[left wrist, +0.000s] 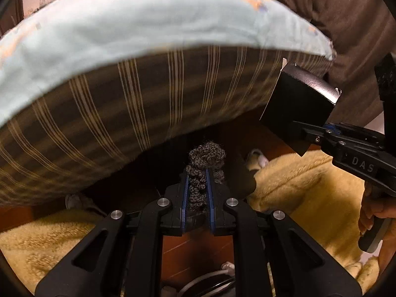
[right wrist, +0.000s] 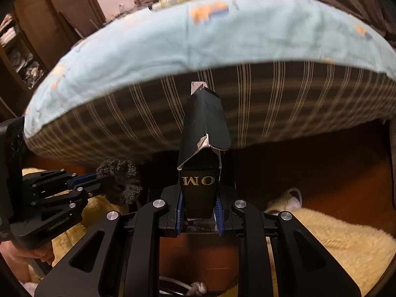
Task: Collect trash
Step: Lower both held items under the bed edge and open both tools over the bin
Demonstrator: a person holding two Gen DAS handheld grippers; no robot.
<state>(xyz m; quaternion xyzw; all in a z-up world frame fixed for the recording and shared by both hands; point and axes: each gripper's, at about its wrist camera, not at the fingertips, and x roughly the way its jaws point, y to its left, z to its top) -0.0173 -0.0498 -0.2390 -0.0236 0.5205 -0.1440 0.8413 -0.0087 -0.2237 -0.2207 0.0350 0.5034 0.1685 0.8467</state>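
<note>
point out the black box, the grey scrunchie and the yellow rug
black box (right wrist: 199, 190): right wrist view, on its gold-lettered face between the right claw's fingers.
grey scrunchie (left wrist: 206, 157): left wrist view, on the bunched top above the left claw's fingers.
yellow rug (left wrist: 309, 193): left wrist view, on its fluffy pile on the floor.

I count 1 black carton, 1 grey knitted scrunchie, 1 mattress, 2 yellow fleece blankets, 2 grippers.
</note>
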